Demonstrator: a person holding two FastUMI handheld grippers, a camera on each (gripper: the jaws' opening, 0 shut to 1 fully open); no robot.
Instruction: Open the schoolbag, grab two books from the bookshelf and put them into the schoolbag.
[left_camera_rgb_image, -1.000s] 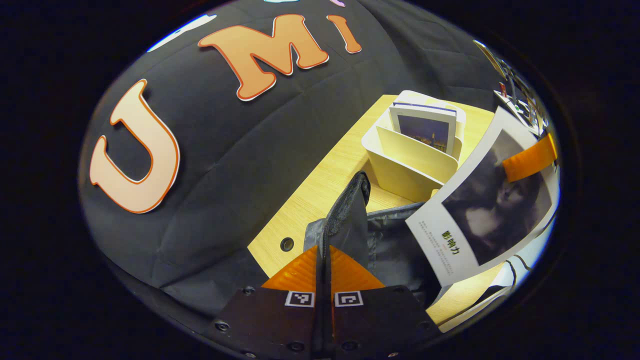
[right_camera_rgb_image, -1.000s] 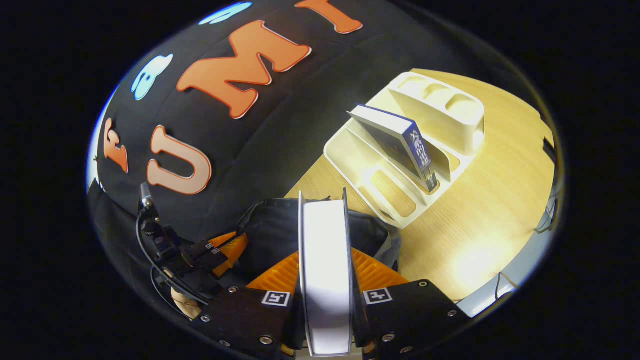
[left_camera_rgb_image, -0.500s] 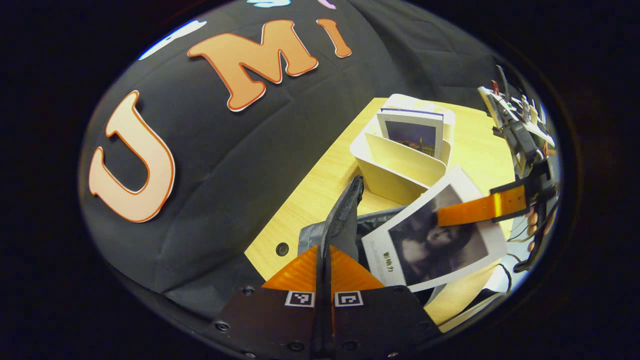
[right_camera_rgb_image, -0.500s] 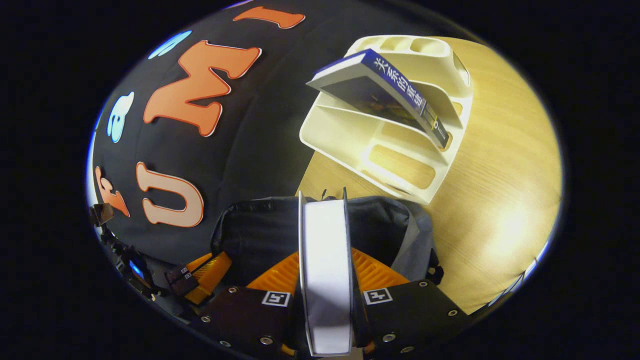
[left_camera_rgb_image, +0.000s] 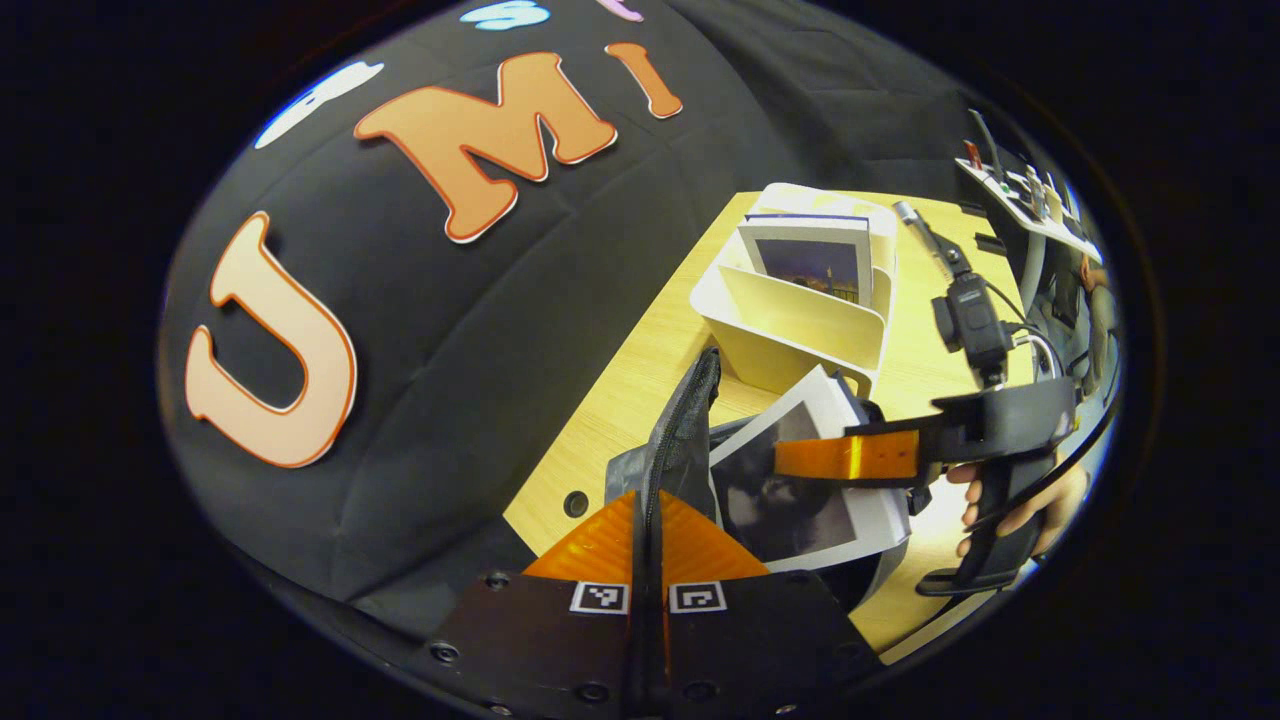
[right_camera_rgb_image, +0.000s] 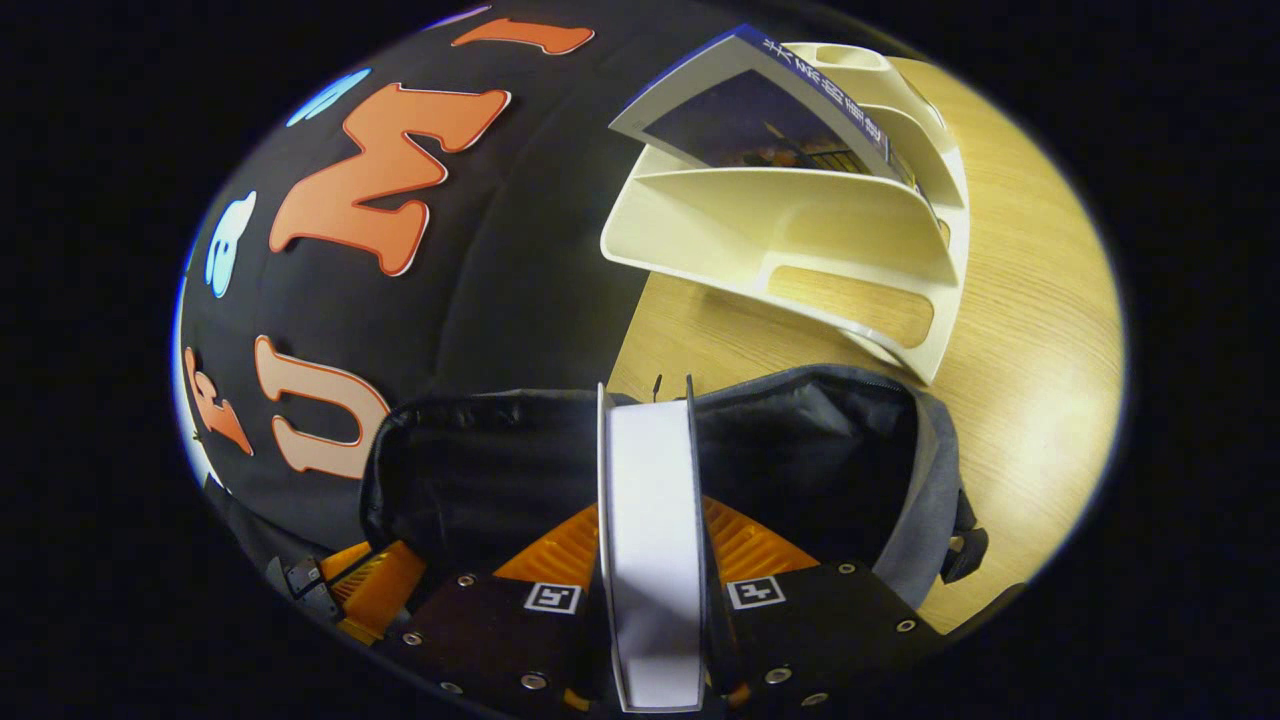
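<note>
1. In the left gripper view, the left gripper (left_camera_rgb_image: 648, 520) has its jaws pressed together on the raised edge of the schoolbag (left_camera_rgb_image: 685, 420), holding that side of the mouth up; to the left of the jaws lies a bare strip of wooden table (left_camera_rgb_image: 600, 420) running to the booth wall.
2. Right of those jaws, the right gripper (left_camera_rgb_image: 850, 456) holds a white-edged book (left_camera_rgb_image: 800, 500) partly down in the bag's mouth, a hand (left_camera_rgb_image: 1010, 500) on its handle.
3. Two books counted: the held one and a second book (left_camera_rgb_image: 812, 262) standing in the cream bookshelf (left_camera_rgb_image: 800, 330) beyond the jaws.
4. In the right gripper view, the right gripper (right_camera_rgb_image: 650, 540) is clamped on the book (right_camera_rgb_image: 650, 540), page edges upright between the jaws, above the open schoolbag (right_camera_rgb_image: 800, 450), whose dark interior spreads to both sides.
5. Ahead, the bookshelf (right_camera_rgb_image: 800, 230) shows empty slots beneath the leaning second book (right_camera_rgb_image: 760, 110); open table (right_camera_rgb_image: 1020, 350) lies right.
</note>
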